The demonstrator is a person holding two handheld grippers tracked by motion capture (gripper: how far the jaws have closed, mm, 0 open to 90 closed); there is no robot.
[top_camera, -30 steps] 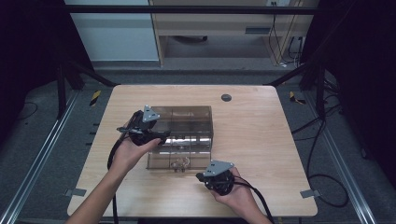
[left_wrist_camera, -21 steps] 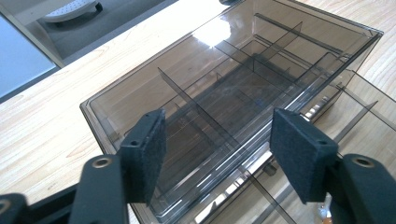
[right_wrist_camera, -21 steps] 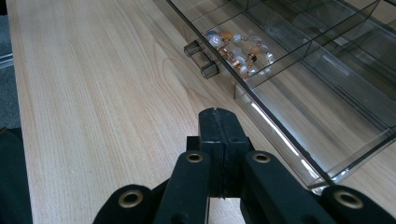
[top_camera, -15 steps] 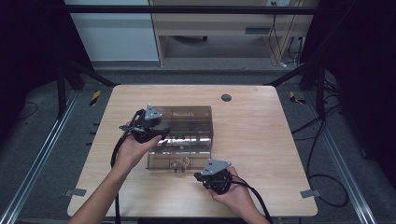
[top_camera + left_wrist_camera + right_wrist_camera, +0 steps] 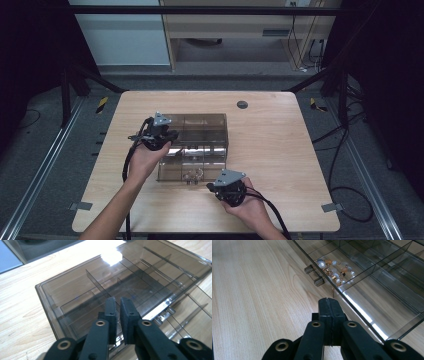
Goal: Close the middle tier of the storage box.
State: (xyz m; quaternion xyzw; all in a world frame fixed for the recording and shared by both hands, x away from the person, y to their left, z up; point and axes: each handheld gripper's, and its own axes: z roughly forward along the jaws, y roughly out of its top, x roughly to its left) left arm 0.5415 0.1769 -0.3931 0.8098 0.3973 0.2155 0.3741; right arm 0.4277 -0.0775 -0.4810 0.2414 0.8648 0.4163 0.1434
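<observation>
Smoked-plastic compartment box (image 5: 197, 145) at centre of the wooden table (image 5: 280, 150) in the high view, its lid (image 5: 105, 287) raised. Left gripper (image 5: 167, 140) at the lid's left edge: jaws have just been closing, a narrow gap remaining; whether they pinch the lid edge cannot be told. Right gripper (image 5: 329, 303), jaws fully together on nothing, lies just beside the box's front wall near a beaded bracelet (image 5: 334, 267).

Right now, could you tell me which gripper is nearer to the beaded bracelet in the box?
Right. The right gripper sits on the table just beside the bracelet compartment; the left gripper is over the box's far half.
</observation>
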